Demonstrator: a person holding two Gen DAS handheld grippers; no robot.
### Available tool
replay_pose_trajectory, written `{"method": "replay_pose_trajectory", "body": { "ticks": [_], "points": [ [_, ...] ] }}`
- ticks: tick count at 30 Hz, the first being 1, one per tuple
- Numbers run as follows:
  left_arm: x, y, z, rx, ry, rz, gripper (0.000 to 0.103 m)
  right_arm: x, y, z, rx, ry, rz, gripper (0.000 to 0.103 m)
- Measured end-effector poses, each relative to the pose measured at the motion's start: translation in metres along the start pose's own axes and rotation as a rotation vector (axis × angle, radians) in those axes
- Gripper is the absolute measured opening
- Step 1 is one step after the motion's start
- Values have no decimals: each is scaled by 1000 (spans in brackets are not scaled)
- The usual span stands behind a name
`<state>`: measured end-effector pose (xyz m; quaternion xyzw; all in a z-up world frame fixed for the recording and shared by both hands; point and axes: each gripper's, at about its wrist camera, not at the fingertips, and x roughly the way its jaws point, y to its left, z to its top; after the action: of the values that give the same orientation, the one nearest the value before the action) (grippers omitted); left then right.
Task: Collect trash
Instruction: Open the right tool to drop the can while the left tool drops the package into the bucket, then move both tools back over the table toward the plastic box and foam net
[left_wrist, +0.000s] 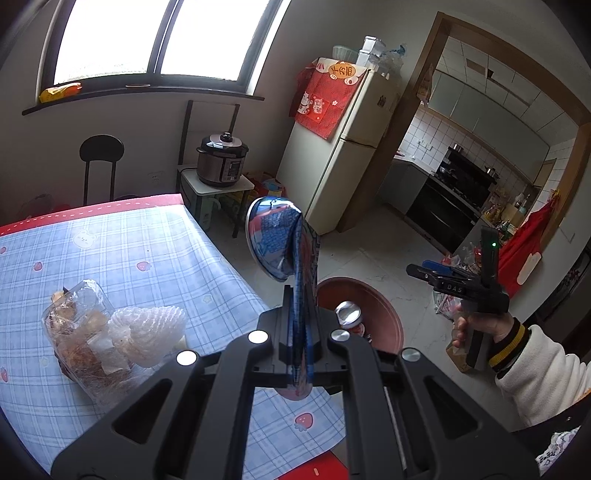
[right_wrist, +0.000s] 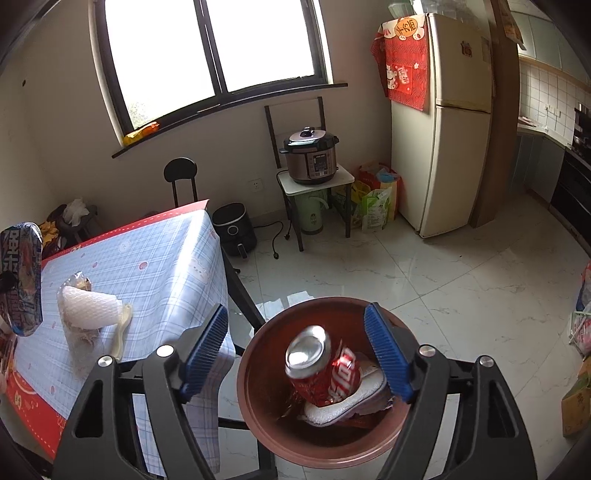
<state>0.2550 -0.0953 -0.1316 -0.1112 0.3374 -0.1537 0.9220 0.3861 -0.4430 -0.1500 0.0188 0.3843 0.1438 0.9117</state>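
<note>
My left claw (left_wrist: 300, 325) is clamped tight on a flattened blue wrapper (left_wrist: 275, 240), which stands up out of the jaws and curls over at its top. It hangs past the desk (left_wrist: 155, 236) edge, with the brown bin (left_wrist: 384, 317) just behind it on the floor.

My right claw (right_wrist: 301, 350) stands wide, its blue pads (right_wrist: 384, 350) spread to either side above the bin (right_wrist: 258, 373), gripping nothing. Between them, lower down, a red can (right_wrist: 325, 369) lies tilted inside the bin, silver top facing up, resting on a piece of white foam (right_wrist: 343, 406) and other scraps. The pads do not touch it.

On the desk's checked cloth there is more trash: a clear bag (left_wrist: 83, 343) of crumpled scraps and, touching it, a white foam net (left_wrist: 151, 332). Both sit near the desk's near edge, well apart from the bin.

From the left view I see my right hand (left_wrist: 476, 325), in a striped cuff, holding the other claw to the right of the bin.
</note>
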Motion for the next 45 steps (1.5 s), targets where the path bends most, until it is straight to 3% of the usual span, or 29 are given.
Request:
{"method": "replay_pose_trajectory", "body": {
  "ticks": [3, 11, 22, 23, 24, 25, 26, 28, 30, 35, 45],
  "points": [
    [2, -6, 5, 20, 3, -9, 8, -19, -2, 4, 16, -47, -55, 98],
    [30, -40, 20, 98, 31, -80, 9, -77, -12, -2, 27, -128, -145, 98],
    [120, -138, 40, 253, 125, -246, 9, -123, -55, -36, 114, -121, -222, 98],
    [126, -148, 43, 271, 122, -256, 13, -125, -58, -38, 121, -119, -230, 98],
    [130, -157, 47, 286, 116, -263, 33, -127, -60, -40, 126, -118, -237, 98],
    [133, -164, 50, 297, 102, -265, 67, -129, -62, -42, 130, -118, -244, 98],
    [132, -168, 51, 304, 80, -263, 79, -132, -63, -44, 133, -119, -250, 98],
    [126, -173, 52, 310, 40, -270, 83, -137, -65, -47, 138, -126, -258, 98],
    [123, -172, 51, 304, 49, -266, 87, -141, -65, -49, 142, -134, -260, 98],
    [104, -147, 46, 251, 42, -200, 95, -146, -63, -50, 151, -142, -256, 98],
    [36, -80, 34, 133, -35, 50, 97, -145, -45, -39, 110, -156, -201, 98]
  ]
}}
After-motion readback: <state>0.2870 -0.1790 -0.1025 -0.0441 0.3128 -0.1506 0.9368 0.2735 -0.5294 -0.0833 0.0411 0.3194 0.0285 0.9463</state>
